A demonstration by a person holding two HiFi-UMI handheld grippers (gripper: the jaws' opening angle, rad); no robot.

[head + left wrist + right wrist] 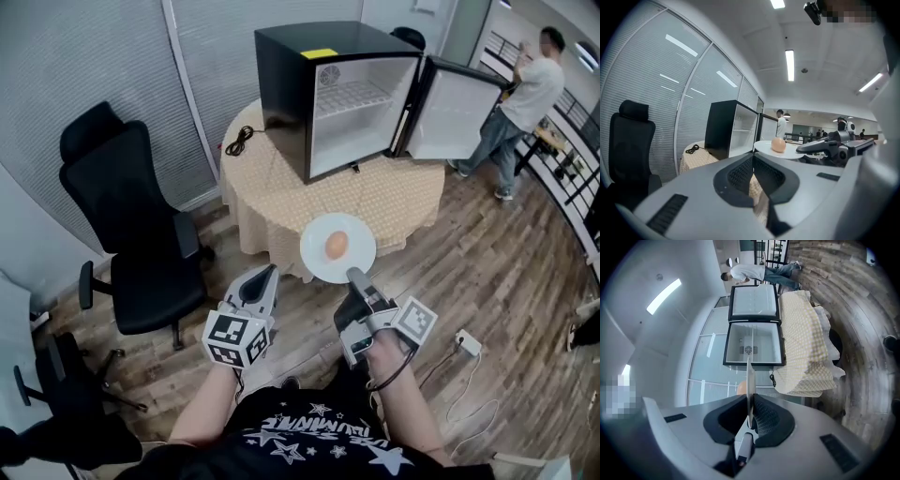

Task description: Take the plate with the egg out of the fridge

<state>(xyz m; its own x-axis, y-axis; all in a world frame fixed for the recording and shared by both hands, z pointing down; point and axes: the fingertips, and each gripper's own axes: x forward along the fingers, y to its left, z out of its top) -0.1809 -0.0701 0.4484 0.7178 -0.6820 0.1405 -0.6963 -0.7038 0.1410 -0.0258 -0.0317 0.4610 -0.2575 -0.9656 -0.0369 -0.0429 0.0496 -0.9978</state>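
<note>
Right gripper [354, 276] holds plate [314, 251] level; egg [336, 246] apparently points away.

One plate [314, 236]; one egg [336, 246]; one fridge [289, 86]; one table [281, 192]; one black cable [239, 142]; one bystander [521, 96].

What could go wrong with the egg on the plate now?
1. The right hand-held gripper pinches only the rim of the plate, so the plate may tip and the loose egg could roll off.
2. The plate is held in the air near the edge of the table, by the wooden floor; a slip would likely smash both.
3. The fridge door stands open and could get bumped.
</note>
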